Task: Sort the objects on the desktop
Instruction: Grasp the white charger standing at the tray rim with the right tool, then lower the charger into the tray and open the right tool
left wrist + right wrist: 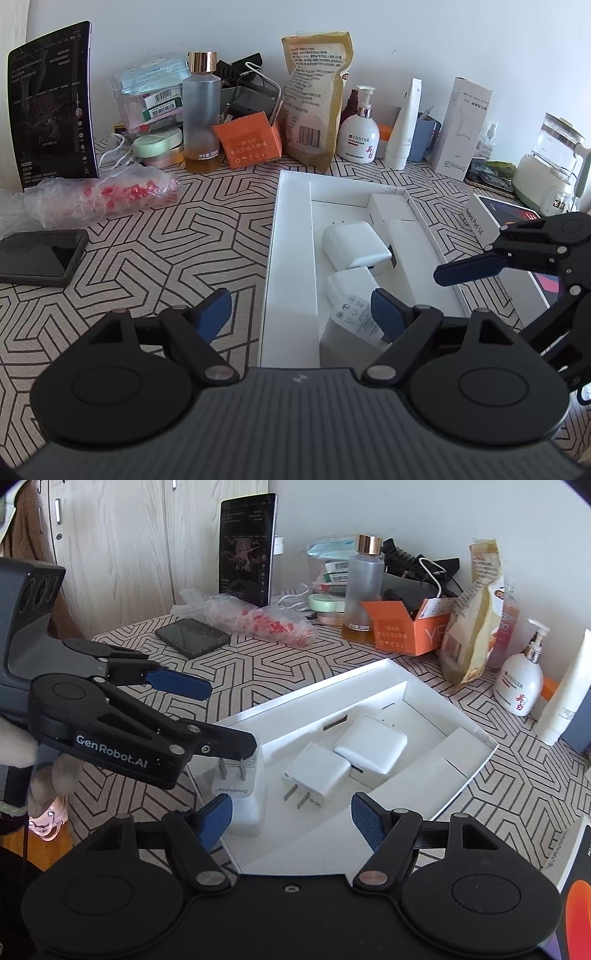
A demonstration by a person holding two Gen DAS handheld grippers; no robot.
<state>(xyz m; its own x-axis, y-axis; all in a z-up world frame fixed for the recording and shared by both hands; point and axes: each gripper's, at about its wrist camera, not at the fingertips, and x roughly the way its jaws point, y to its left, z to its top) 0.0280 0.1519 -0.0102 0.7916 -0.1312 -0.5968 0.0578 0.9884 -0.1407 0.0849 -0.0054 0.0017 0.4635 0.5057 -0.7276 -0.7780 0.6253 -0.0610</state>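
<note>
An open white box (291, 258) lies on the patterned table and also shows in the right wrist view (388, 675). It holds three white chargers: a rounded one (354, 245) (371, 744), a square plug (317, 771), and a tall one (351, 314) (242, 794) at the near end. My left gripper (301, 314) is open, its right finger touching or just beside the tall charger; in the right wrist view (218, 716) it hovers above that charger. My right gripper (291, 821) is open over the box's near part, empty.
A black phone (40, 256) lies at the left, beside a plastic bag with red pieces (122, 194). A tablet (51, 103), bottle (201, 122), orange box (249, 142), snack bag (314, 99) and lotion pump (359, 131) line the back. A Redmi Pad box (491, 221) lies right.
</note>
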